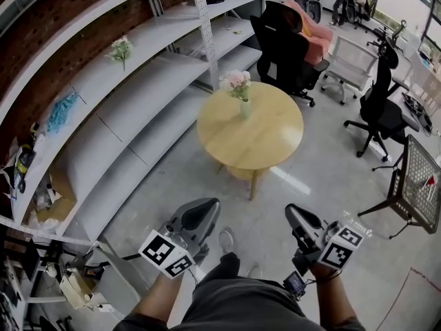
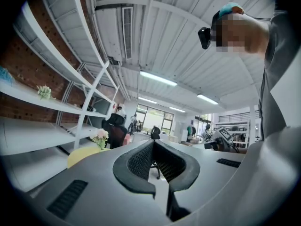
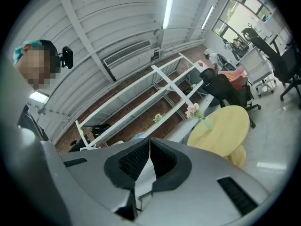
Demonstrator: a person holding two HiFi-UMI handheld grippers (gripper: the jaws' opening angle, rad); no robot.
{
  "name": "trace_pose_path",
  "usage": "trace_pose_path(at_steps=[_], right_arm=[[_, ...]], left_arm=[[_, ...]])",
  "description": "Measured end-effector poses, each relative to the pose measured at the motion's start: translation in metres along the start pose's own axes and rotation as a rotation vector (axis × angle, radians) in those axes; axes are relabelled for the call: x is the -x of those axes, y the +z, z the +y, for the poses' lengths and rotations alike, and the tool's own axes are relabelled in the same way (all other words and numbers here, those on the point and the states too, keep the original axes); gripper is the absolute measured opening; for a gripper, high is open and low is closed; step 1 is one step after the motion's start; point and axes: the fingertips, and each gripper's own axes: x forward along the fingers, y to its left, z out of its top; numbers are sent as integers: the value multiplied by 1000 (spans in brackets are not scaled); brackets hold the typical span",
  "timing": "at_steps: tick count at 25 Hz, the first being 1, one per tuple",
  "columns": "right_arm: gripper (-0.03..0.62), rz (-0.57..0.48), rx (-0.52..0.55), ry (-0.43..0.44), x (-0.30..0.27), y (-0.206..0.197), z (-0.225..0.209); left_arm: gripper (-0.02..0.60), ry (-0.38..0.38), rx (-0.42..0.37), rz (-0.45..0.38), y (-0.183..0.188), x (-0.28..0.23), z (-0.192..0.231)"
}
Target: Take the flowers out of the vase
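A bunch of pale pink flowers [image 1: 236, 81] stands in a small green vase [image 1: 245, 107] near the far edge of a round yellow table [image 1: 262, 140]. Both grippers are held low by the person's legs, well short of the table. My left gripper [image 1: 204, 211] is shut with nothing in it, and so is my right gripper [image 1: 294, 216]. In the left gripper view the jaws [image 2: 154, 143] meet at the tip, with the flowers [image 2: 100, 136] small and far to the left. The right gripper [image 3: 149, 142] points left of the flowers [image 3: 193, 110] and the table [image 3: 228, 131].
Long white shelves [image 1: 138, 88] run along the brick wall at the left, with another small bunch of flowers [image 1: 121, 49] on one. Black office chairs [image 1: 286, 43] [image 1: 381, 109] stand beyond and right of the table. A mesh cart [image 1: 417, 183] is at the right.
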Motion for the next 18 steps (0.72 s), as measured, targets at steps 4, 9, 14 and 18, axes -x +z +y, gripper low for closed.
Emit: trace_pose_path(at_steps=[4,9,14,18], right_arm=[[17,-2,9,0,-53,15,-14],[17,-8,15,10,-120,31,-21],[17,-21,18,-17,-165,44,-29],[17,-16,10,-43,-185,48,-40]], left_arm=[[9,-20,10,1,7,-20,49],[9,-42,11,0,25,-40,111],[9,-71,13,12,36,-55,160],[9,-88,14,6,41,-68,183]])
